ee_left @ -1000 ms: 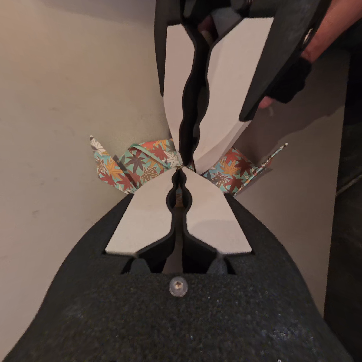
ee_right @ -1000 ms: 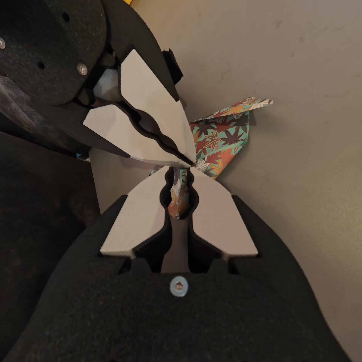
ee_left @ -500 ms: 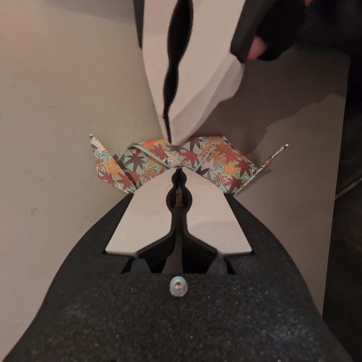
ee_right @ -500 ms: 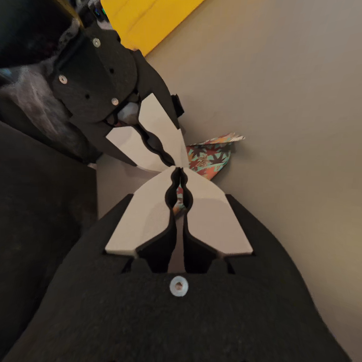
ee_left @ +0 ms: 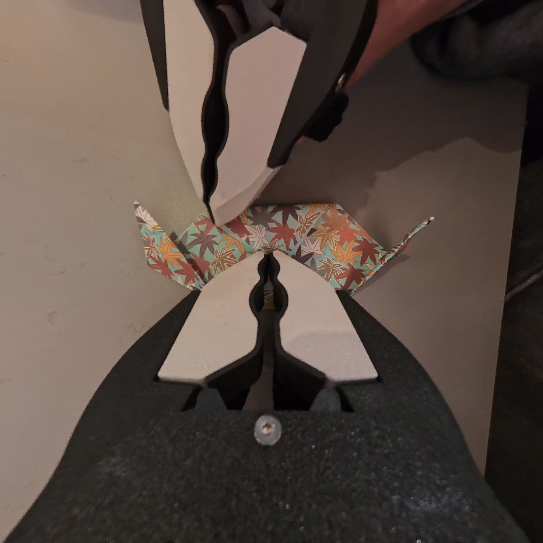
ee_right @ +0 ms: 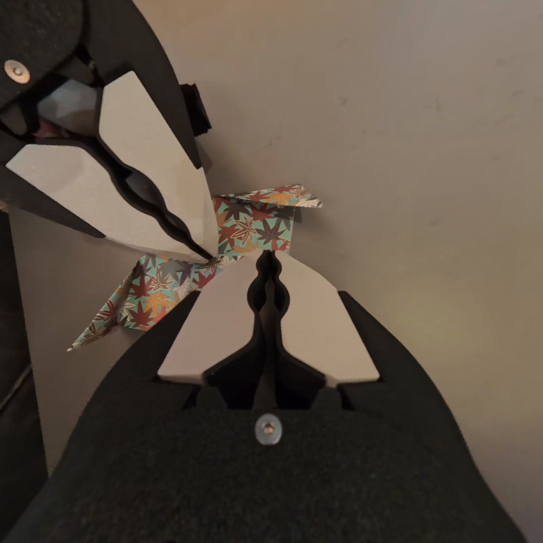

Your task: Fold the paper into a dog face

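The folded paper (ee_left: 293,235), teal with a coloured leaf print, lies on the beige table (ee_left: 73,147) with both side corners sticking up. My left gripper (ee_left: 269,255) is shut on the paper's near middle edge; paper shows between its jaws. My right gripper (ee_left: 212,216) comes down from above, shut and empty, with its tip on the paper's upper left part. In the right wrist view the right gripper (ee_right: 269,253) touches the paper (ee_right: 252,229) at its edge, and the left gripper (ee_right: 210,258) pinches it from the upper left.
The table's edge runs down the right side of the left wrist view, with dark floor (ee_left: 523,323) beyond. A person's arm (ee_left: 411,29) holds the right gripper at the top right. Dark floor (ee_right: 17,382) also lies left in the right wrist view. The grippers are tip to tip, or close to it.
The right gripper let go of the paper's middle flap, lifted away, then came back down shut onto the paper's left part. The flap now lies flat. The left gripper kept its hold.
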The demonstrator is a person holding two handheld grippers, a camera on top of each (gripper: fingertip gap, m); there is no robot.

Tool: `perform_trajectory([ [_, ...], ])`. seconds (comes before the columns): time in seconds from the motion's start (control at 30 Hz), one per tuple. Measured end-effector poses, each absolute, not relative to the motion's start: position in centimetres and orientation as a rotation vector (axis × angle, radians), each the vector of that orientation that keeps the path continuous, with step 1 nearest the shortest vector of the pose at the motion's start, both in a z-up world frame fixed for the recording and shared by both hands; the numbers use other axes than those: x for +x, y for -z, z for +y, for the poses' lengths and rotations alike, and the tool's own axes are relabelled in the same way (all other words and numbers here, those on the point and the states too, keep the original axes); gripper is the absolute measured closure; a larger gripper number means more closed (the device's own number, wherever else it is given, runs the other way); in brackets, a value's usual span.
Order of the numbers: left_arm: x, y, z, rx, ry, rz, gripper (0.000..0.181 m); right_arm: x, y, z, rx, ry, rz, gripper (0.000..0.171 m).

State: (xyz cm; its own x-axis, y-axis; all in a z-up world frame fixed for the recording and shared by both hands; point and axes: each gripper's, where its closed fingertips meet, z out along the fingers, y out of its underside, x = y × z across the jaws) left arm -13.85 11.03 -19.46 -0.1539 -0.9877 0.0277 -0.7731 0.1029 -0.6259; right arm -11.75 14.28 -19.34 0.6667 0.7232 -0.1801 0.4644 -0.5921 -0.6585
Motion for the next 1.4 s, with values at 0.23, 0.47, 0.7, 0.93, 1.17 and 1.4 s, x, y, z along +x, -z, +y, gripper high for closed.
perform_trajectory([
  [0.23, -13.8, 19.5, 11.0, -1.719, 0.723, 1.986, 0.181, -11.3, 19.3, 15.1, -2.307, -0.588, -0.908, 0.171],
  [0.47, -13.8, 19.5, 11.1, -1.727, 0.733, 1.983, 0.181, -12.1, 17.0, 12.4, -2.236, -0.677, -0.953, 0.171],
  [0.7, -13.8, 19.4, 11.1, -1.737, 0.741, 1.976, 0.181, -12.3, 19.4, 11.1, -2.335, -0.608, -1.014, 0.171],
  [0.93, -13.4, 18.7, 11.3, -1.797, 0.798, 1.921, 0.181, -12.2, 19.4, 11.1, -2.289, -0.526, -1.028, 0.171],
  [1.17, -11.0, 18.4, 12.4, -1.798, 0.738, 1.877, 0.181, -12.2, 19.4, 11.1, -2.285, -0.523, -0.995, 0.171],
  [1.4, -10.4, 19.3, 12.9, -1.819, 0.722, 1.868, 0.181, -12.2, 19.4, 11.1, -2.287, -0.516, -0.99, 0.171],
])
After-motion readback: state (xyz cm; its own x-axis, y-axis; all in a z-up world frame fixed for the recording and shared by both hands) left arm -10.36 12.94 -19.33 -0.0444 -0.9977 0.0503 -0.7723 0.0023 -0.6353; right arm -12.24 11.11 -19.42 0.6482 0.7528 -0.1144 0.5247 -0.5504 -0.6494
